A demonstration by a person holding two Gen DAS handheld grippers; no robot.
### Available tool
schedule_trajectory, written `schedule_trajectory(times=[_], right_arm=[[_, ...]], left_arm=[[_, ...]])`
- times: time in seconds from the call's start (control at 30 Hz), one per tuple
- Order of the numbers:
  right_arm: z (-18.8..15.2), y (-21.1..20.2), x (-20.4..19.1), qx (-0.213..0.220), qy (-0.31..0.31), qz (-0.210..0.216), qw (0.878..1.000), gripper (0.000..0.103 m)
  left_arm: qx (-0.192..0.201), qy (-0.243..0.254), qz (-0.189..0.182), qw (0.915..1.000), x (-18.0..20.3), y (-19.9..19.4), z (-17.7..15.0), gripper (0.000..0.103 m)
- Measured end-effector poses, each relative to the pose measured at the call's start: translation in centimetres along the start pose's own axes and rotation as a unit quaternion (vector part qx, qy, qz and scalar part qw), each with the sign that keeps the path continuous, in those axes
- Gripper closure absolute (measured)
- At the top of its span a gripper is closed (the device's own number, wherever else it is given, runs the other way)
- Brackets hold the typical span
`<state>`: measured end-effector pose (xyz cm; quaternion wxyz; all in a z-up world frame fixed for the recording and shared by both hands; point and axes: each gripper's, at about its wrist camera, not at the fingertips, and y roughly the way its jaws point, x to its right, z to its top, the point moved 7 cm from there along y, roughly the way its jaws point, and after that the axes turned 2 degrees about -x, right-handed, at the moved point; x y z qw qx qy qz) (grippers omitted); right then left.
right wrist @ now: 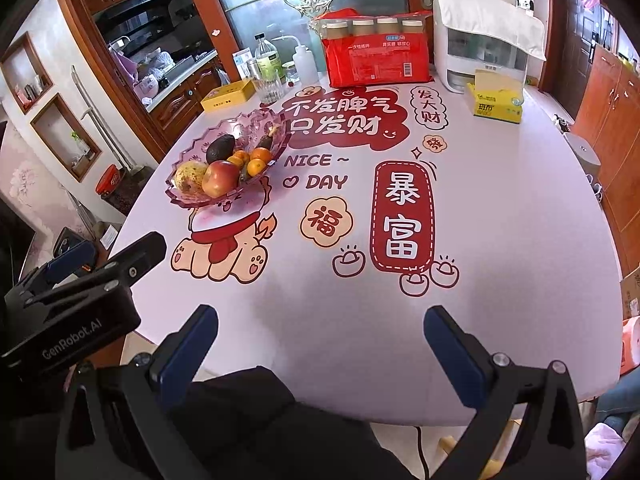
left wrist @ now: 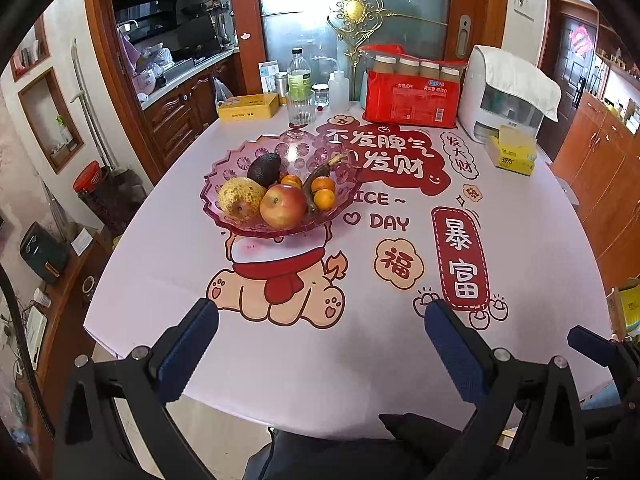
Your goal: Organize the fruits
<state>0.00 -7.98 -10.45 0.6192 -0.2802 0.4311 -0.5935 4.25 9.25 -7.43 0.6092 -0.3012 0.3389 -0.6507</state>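
A pink glass fruit bowl (left wrist: 224, 168) (right wrist: 188, 152) stands on the table's left part. In it lie a red apple (left wrist: 283, 205) (right wrist: 219, 177), a spotted yellow pear (left wrist: 240, 197) (right wrist: 189, 175), a dark avocado (left wrist: 264, 169) (right wrist: 220, 148), several small oranges (left wrist: 323, 192) (right wrist: 256, 162) and a dark overripe banana (left wrist: 320, 176) (right wrist: 262, 145). My left gripper (left wrist: 320, 312) is open and empty over the table's near edge, well short of the bowl. My right gripper (right wrist: 320, 320) is open and empty, at the near edge to the right of the left one.
At the table's far edge stand a red package of bottles (left wrist: 412, 88), a white appliance (left wrist: 508, 96), a yellow tissue box (left wrist: 512, 152), a glass tumbler (left wrist: 300, 106), a bottle (left wrist: 299, 72) and a yellow tin (left wrist: 248, 106). Cabinets (left wrist: 600, 168) line the right.
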Motion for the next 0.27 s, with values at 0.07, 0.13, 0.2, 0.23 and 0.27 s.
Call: schedule_trajectory(times=[0.07, 0.13, 0.2, 0.23, 0.27], right_arm=[[0.0, 0.1, 0.08, -0.001, 0.0, 0.0, 1.0, 0.0], [0.08, 0.03, -0.04, 0.0, 0.0, 0.0, 1.0, 0.0], [0.1, 0.03, -0.06, 0.0, 0.001, 0.0, 1.0, 0.0], [0.06, 0.13, 0.02, -0.001, 0.001, 0.0, 1.0, 0.0], [0.08, 0.08, -0.02, -0.001, 0.001, 0.0, 1.0, 0.0]], left_arm=[[0.0, 0.0, 0.0, 1.0, 0.0, 0.01, 0.02, 0.001], [0.0, 0.0, 0.001, 1.0, 0.03, 0.07, -0.01, 0.001], [-0.001, 0.0, 0.0, 1.0, -0.05, 0.17, -0.03, 0.001], [-0.001, 0.0, 0.001, 1.0, -0.05, 0.19, -0.04, 0.001], [-0.001, 0.0, 0.001, 1.0, -0.07, 0.18, 0.0, 0.001]])
